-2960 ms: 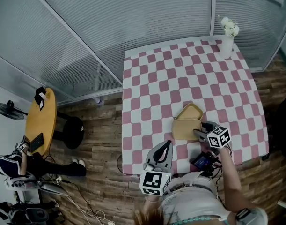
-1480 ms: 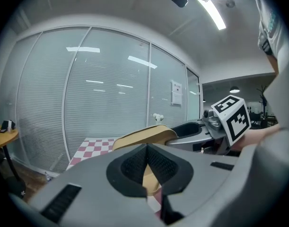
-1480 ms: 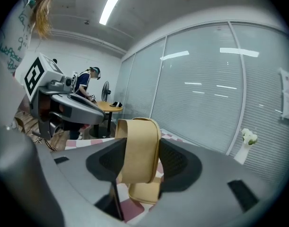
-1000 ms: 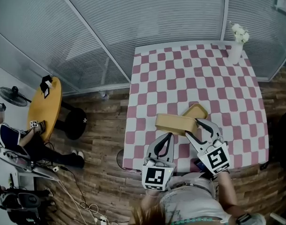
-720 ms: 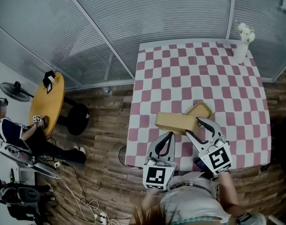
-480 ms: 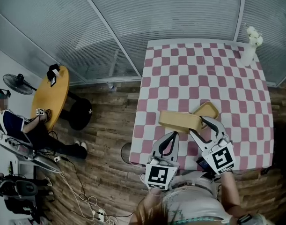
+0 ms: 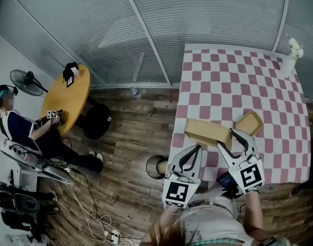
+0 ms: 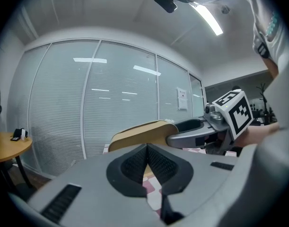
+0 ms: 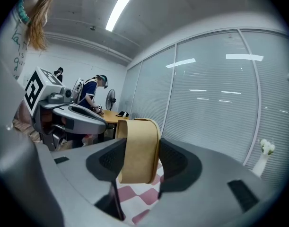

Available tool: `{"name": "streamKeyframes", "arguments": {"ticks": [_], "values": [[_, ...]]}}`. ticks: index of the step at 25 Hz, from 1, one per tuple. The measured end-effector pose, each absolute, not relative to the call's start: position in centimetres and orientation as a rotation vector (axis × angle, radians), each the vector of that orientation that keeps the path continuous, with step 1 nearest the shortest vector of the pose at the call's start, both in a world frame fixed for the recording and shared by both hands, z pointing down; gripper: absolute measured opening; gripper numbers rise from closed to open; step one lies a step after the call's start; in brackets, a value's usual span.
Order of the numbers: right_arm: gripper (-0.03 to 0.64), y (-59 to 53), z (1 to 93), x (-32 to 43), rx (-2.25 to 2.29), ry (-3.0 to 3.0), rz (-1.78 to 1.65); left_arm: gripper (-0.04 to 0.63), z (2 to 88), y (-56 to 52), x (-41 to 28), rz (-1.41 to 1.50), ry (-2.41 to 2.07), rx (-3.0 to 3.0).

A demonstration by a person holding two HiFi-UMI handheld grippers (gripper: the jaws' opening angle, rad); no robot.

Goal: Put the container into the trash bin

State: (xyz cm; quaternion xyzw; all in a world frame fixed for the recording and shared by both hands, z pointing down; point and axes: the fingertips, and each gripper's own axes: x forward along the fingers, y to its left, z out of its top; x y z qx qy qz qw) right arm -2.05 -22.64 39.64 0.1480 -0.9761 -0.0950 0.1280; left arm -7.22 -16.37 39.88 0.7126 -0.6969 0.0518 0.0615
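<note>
Nearly level right gripper (image 7: pixel 227 138) around container (image 7: pixel 207 133).

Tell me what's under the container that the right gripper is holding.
The checked tablecloth, near its edge. The patch directly below the container is covered, so anything lying there cannot be seen.

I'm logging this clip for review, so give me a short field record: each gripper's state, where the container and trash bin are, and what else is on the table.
left gripper: fingers together, empty
right gripper: fingers clamped on the container
container: tan, held above the checkered table
trash bin: on the floor by the table's near left corner
also on table: tan tray; vase of white flowers at the far right corner
task: container not yet in bin
</note>
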Motion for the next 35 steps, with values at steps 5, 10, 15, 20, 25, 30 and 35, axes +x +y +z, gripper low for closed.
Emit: {"name": "streamKeyframes", "arguments": {"ticks": [5,10,15,20,25,30,35], "values": [[0.206,-16.9,40.2,-8.5,0.372,-2.841,-0.293,0.006,40.2,-10.6,-13.5,0.161,-2.16,2.107],[0.206,-11.0,39.8,-14.8,0.25,-2.859,-0.349,0.006,40.5,-5.0,-19.1,0.128,-2.255,2.013],[0.206,-6.7,39.2,-19.5,0.099,-2.885,-0.4,0.006,40.8,-0.3,-22.6,0.081,-2.364,1.881],[0.204,-2.7,39.3,-22.4,-0.05,-2.866,-0.47,0.006,41.0,3.9,-24.9,0.035,-2.47,1.745],[0.206,0.3,39.8,-23.8,-0.146,-2.847,-0.512,0.006,41.0,7.4,-26.1,0.022,-2.534,1.645],[0.206,2.3,39.8,-24.7,-0.193,-2.846,-0.492,0.006,41.1,9.6,-26.9,0.017,-2.555,1.589],[0.206,2.9,40.4,-25.4,-0.215,-2.843,-0.474,0.006,41.5,9.9,-27.1,0.026,-2.547,1.588]]}}
